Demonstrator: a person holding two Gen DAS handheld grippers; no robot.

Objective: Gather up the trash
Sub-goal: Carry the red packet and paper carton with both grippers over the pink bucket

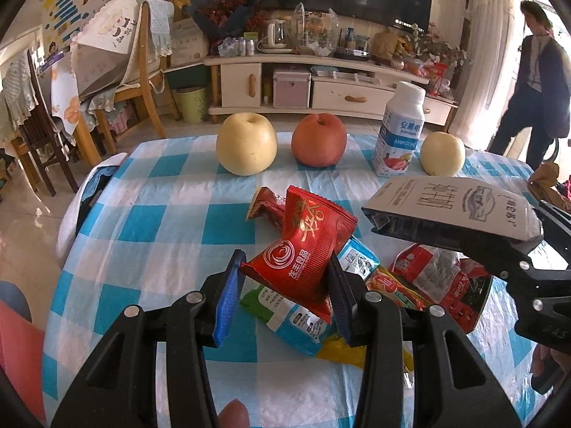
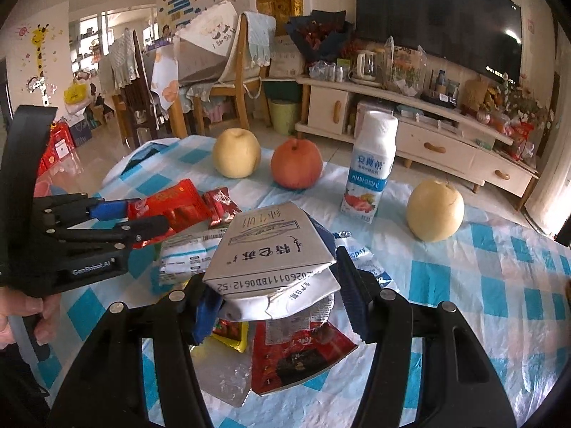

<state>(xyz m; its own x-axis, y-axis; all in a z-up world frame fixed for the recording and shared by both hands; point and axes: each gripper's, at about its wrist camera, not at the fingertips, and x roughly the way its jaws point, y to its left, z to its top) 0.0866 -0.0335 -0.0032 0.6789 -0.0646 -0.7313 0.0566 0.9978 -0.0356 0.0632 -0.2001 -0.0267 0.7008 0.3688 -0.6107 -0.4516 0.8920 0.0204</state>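
Each gripper was a black plastic linkage of flat bars joined by round silver rivets, its two fingers faced with ribbed blue pads. On the left gripper (image 1: 283,294) the pads (image 1: 225,306) ran long and narrow. Seen from the right gripper (image 2: 276,301), the left one's side carried white "GenRobot.AI" lettering (image 2: 93,268) and small silver screws.

The left wrist view looked forward and down along its own fingers (image 1: 232,306), close over the checked table (image 1: 171,221), facing the television stand (image 1: 321,82) in the upper middle of the frame. The right wrist view looked the same way from just beside it, equally near, with the stand (image 2: 428,135) shifted to the upper right. Both shared the table (image 2: 481,285), the wrappers, the fruit row and the milk bottle (image 1: 399,132) (image 2: 371,167), and each caught the other gripper at its edge.
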